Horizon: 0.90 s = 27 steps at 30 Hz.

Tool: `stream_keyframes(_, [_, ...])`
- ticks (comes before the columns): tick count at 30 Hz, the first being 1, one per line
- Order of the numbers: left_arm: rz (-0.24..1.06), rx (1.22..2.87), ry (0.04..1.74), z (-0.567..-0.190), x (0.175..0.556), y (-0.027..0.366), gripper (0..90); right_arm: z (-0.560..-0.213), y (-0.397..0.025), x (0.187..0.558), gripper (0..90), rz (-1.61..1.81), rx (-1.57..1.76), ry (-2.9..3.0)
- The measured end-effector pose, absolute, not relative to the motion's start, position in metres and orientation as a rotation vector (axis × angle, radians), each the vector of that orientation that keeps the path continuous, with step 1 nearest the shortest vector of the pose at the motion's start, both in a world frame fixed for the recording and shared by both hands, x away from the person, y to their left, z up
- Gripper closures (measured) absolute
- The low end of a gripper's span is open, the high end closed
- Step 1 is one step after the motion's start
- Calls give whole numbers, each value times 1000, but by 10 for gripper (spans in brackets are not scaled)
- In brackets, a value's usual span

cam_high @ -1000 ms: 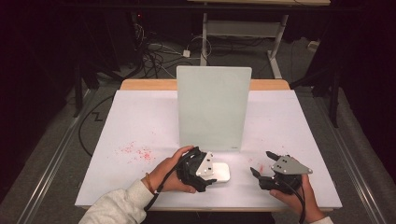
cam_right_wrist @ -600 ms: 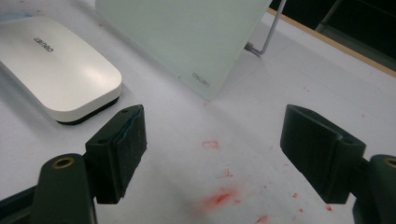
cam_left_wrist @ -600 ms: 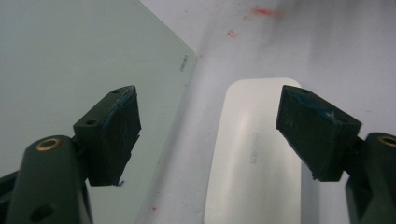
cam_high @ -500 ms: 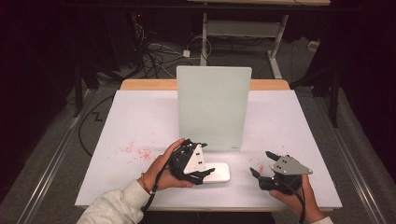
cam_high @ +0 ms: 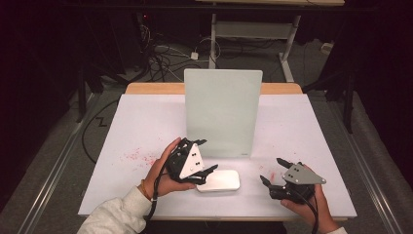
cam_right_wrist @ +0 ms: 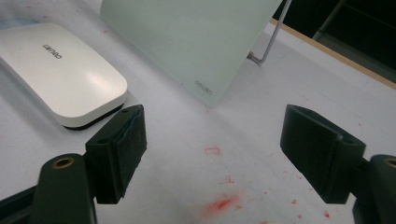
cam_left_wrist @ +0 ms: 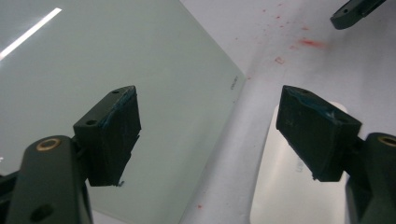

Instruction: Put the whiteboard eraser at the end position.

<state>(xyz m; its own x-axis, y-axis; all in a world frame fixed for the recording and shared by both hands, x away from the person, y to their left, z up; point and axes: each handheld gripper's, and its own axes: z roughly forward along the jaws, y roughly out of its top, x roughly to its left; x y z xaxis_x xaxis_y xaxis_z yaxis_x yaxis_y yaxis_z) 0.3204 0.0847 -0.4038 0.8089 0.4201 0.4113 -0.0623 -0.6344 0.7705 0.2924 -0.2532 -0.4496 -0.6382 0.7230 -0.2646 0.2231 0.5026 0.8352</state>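
Left gripper has risen off the white device, jaws apart, empty.
Device lies near desk's front edge before the glass panel; right gripper gaping. Regrasp squarely across its width.

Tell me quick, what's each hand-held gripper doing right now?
Left hand-held gripper: open, holding nothing, by the white device.
Right hand-held gripper: open, holding nothing.

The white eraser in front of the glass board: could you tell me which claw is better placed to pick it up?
Left, probably. The left claw hangs open right at the white eraser; the right claw, also open, sits farther away.
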Motion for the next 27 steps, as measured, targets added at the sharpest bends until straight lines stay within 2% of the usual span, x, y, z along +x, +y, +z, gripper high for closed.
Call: stream_keyframes(27, [870, 2136, 331, -402, 318, 125, 174, -444, -253, 288, 234, 1083, 766, 2103])
